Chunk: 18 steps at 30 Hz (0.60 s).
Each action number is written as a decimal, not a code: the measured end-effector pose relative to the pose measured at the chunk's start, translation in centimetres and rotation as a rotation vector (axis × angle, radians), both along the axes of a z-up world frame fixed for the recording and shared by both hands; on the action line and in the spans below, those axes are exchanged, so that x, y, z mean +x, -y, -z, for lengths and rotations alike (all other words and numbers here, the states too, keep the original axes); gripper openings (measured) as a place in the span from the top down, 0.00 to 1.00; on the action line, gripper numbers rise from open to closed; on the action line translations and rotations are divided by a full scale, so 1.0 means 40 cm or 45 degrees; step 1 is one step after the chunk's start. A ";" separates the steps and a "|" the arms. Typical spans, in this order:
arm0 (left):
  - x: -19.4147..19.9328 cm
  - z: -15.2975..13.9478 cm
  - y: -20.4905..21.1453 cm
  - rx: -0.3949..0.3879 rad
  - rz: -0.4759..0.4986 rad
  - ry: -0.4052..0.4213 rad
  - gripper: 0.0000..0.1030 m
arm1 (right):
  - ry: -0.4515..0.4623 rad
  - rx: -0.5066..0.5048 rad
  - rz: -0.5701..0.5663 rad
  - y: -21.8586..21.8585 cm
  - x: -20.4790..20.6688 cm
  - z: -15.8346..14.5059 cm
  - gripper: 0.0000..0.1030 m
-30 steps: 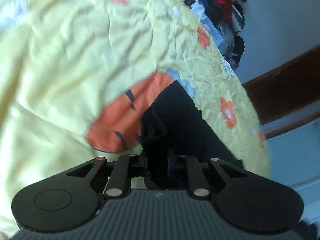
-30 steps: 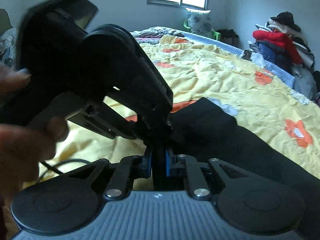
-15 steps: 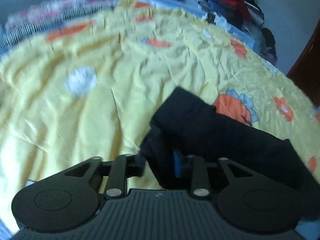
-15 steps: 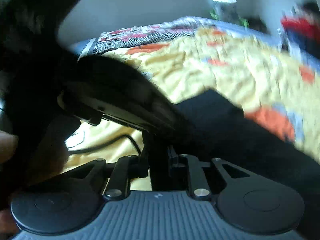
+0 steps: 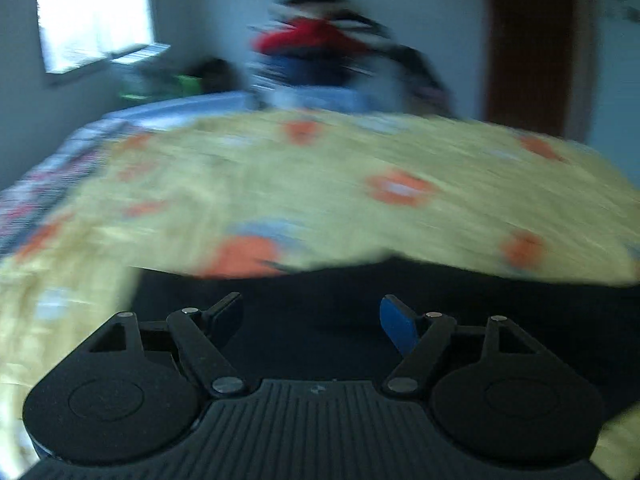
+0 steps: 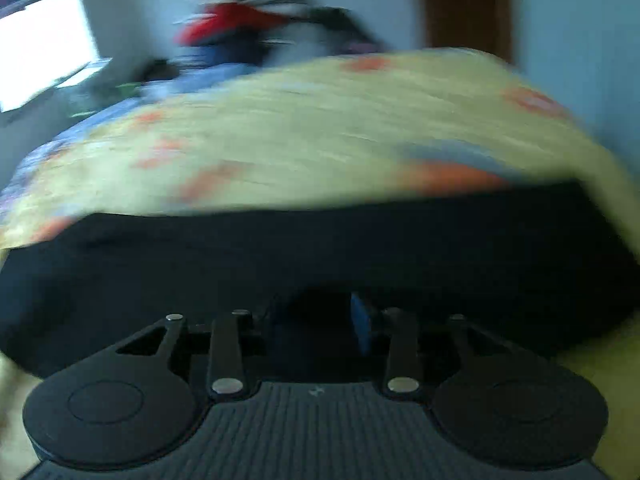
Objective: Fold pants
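The black pants [image 5: 400,292] lie flat on the yellow flowered bedspread [image 5: 360,184], just in front of both grippers. My left gripper [image 5: 312,316] is open and empty, its fingers spread wide over the near edge of the pants. In the right wrist view the pants [image 6: 280,256] fill the lower middle. My right gripper [image 6: 316,320] has its fingers partly apart, with dark cloth between them; the view is blurred and I cannot tell if it still holds the cloth.
A pile of clothes [image 5: 328,52] with a red garment on top stands beyond the far side of the bed. A window [image 5: 92,16] is at the back left. A brown door [image 5: 536,48] is at the back right.
Both grippers were shut on the pants and carried them over. Now the left has opened and let go, the right has parted its fingers, and both views have swung level with the bed.
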<state>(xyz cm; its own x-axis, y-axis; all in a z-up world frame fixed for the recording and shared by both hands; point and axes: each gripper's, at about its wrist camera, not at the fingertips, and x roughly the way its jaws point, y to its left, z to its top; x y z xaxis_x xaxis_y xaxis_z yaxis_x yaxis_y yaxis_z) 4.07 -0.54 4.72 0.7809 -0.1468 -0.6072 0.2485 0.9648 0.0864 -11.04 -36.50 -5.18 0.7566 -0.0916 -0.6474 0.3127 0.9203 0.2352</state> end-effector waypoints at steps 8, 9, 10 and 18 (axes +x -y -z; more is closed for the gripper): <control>-0.058 0.144 0.261 -0.034 0.250 -0.139 0.24 | 0.348 0.593 0.410 0.272 -0.328 0.032 0.60; -0.062 0.159 0.283 -0.026 0.261 -0.148 0.24 | 0.351 0.648 0.415 0.286 -0.325 0.045 0.60; -0.069 0.167 0.291 -0.016 0.266 -0.152 0.24 | 0.334 0.680 0.439 0.298 -0.325 0.059 0.60; -0.055 0.179 0.301 -0.016 0.242 -0.174 0.24 | 0.462 0.777 0.524 0.337 -0.284 0.117 0.62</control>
